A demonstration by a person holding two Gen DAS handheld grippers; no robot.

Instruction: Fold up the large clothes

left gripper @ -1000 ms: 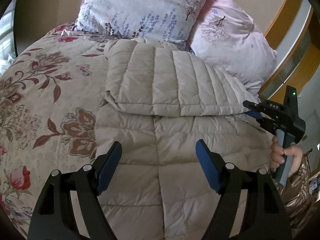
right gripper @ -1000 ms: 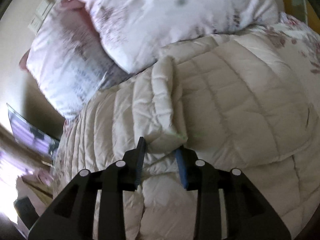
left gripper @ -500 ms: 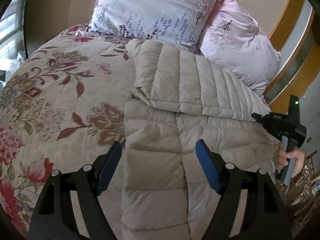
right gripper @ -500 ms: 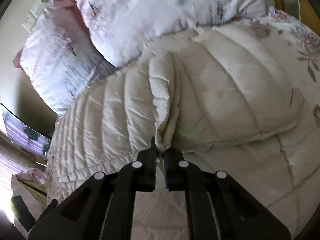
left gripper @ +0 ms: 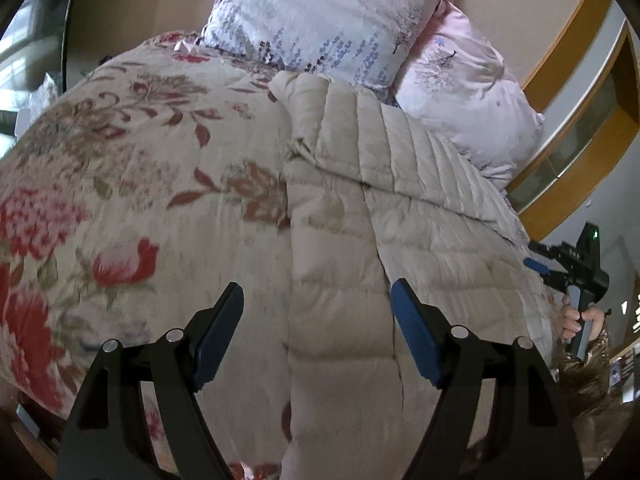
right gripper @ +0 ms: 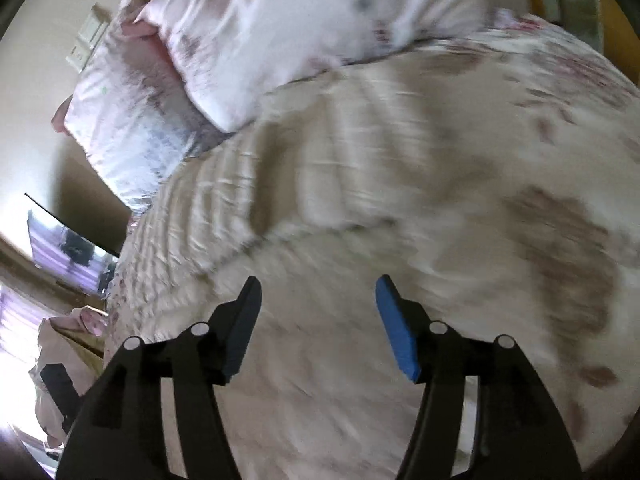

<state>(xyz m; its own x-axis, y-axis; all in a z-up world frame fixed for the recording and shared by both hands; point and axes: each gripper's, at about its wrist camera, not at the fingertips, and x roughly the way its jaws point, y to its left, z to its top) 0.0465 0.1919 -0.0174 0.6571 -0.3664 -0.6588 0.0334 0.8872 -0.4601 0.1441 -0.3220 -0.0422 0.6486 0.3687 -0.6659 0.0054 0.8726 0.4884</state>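
Tongs first: the left gripper (left gripper: 316,320) stood wide open, holding nothing, above the near part of the jacket (left gripper: 360,240), its blue pads (left gripper: 416,340) clear of the fabric. The right gripper (right gripper: 318,320) was likewise spread apart and empty; its view was blurred by motion, so fine detail could not be read. In the left view the right gripper (left gripper: 538,266) appeared at the jacket's right edge, held in the right hand (left gripper: 580,320), near the fabric but not clamped on it.

The jacket, a beige quilted one, lay on the bed (left gripper: 120,200), on the floral quilt, with its far end just before the pillows (left gripper: 332,20). One fold appeared done: a section lay across the upper part of the jacket, its edge running slantwise from left to right. The lower part lay flat and unfolded, reaching toward the camera past the bottom of the frame.

Judged from this, the task was partly complete. At least one further fold of the long lower part remained, and probably a narrowing fold as well. Neither gripper had yet taken an edge for that step.

No containers were in view. The jacket rested directly on the quilt, and nothing lay on or in it.
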